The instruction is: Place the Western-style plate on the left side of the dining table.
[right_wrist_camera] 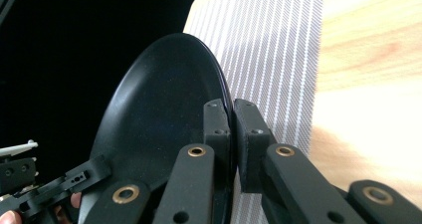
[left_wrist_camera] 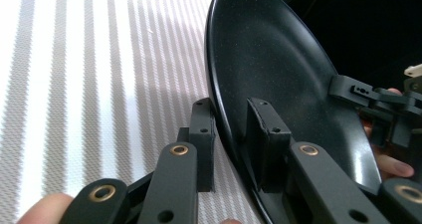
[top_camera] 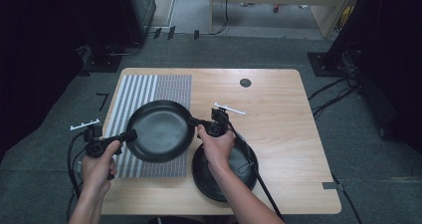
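Note:
A black plate [top_camera: 161, 129] hangs over the striped grey placemat [top_camera: 149, 87], held at two opposite rims. My left gripper [top_camera: 130, 135] is shut on its left rim, and in the left gripper view the plate [left_wrist_camera: 278, 69] stands edge-on between the fingers [left_wrist_camera: 203, 134]. My right gripper [top_camera: 195, 122] is shut on the right rim; in the right gripper view its fingers [right_wrist_camera: 216, 129] pinch the plate's edge [right_wrist_camera: 164, 114]. A second black plate [top_camera: 219, 174] lies on the wooden table [top_camera: 283, 114] under the right forearm, partly hidden.
The striped placemat [left_wrist_camera: 74, 84] covers the table's left part. A dark round grommet [top_camera: 245, 82] sits near the far edge. Cables trail from both grippers, the right one [top_camera: 259, 176] crossing the second plate. Dark equipment and cables ring the table on the carpet.

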The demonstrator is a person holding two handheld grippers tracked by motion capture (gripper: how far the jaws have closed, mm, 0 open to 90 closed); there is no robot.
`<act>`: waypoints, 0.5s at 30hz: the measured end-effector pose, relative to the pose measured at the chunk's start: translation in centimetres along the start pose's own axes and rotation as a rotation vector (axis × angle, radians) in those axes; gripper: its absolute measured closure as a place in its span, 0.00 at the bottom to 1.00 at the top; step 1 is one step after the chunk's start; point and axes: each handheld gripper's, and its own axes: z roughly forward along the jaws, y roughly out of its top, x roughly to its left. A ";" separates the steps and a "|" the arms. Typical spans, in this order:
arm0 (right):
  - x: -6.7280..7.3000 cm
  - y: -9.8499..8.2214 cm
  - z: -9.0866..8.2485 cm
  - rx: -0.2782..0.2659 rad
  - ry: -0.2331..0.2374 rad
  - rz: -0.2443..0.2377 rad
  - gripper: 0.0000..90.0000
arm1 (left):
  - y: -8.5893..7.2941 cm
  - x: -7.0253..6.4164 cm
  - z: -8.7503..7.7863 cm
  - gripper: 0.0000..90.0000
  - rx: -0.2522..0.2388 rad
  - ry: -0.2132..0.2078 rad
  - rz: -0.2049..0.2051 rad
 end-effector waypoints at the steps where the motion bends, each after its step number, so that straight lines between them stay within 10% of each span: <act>1: 0.1 0.1 0.4 0.000 0.001 0.000 0.96 | 0.4 0.3 0.0 0.83 -0.005 0.004 -0.003; 15: -0.6 1.7 6.5 0.011 -0.034 0.047 0.95 | 3.4 4.8 2.7 0.83 0.036 0.045 -0.062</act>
